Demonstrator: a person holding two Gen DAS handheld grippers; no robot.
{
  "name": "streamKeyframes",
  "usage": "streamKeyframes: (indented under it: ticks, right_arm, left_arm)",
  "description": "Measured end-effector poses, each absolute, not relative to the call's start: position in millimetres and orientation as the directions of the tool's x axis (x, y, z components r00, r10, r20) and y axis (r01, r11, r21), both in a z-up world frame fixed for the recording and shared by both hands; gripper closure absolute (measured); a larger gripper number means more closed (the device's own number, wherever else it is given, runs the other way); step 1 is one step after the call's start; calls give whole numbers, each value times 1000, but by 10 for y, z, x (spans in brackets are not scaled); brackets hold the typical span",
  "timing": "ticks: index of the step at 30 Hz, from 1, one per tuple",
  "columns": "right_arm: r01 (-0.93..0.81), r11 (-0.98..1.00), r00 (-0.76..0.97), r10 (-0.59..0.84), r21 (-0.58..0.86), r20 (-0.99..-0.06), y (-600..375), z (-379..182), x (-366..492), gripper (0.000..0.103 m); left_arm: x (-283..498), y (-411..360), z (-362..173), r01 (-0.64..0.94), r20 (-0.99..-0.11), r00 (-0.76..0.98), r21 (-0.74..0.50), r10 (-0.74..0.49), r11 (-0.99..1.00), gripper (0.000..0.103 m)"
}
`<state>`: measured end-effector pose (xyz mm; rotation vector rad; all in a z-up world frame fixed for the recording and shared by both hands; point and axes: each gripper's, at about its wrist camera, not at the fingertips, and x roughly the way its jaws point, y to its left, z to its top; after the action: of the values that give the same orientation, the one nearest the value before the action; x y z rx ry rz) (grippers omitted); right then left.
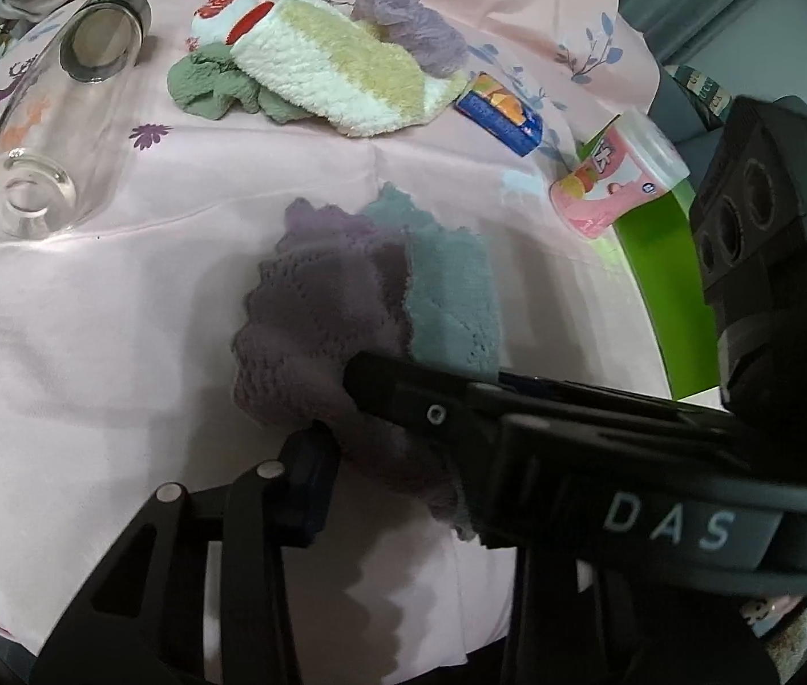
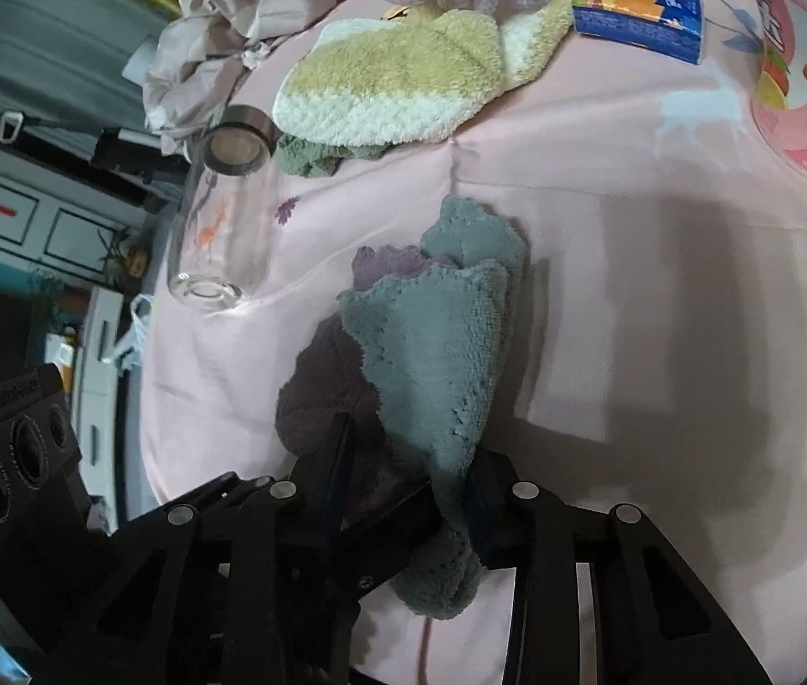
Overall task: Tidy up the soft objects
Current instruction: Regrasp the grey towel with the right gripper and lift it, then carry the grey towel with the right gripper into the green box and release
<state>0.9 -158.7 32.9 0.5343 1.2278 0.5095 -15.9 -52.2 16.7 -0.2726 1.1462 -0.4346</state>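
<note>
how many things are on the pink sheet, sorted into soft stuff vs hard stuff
Soft cloths: 6: mauve knit cloth, teal plush cloth, cream-and-yellow fluffy towel, green plush cloth, lilac fluffy cloth, red-and-white fabric piece
Hard items: 3: clear glass bottle, blue carton, pink cup
Total: 9

five cloths (image 1: 341,80), two cartons (image 1: 499,114), one bottle (image 1: 61,114)

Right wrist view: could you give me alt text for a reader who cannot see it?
The right tool is closed on a teal cloth lying over a purple cloth on a pink bedsheet. Behind lie a yellow and white towel, an empty glass bottle on its side and a blue carton.
</note>
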Motion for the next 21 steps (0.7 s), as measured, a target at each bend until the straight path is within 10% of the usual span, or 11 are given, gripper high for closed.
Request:
streamKeyframes:
  ticks: [21]
  right_arm:
    - [-200, 780, 609, 572, 592, -549, -2282, 1702, -210, 68]
  left_arm:
    - [-206, -952, 1491, 444, -620, 577, -309, -532, 841, 75]
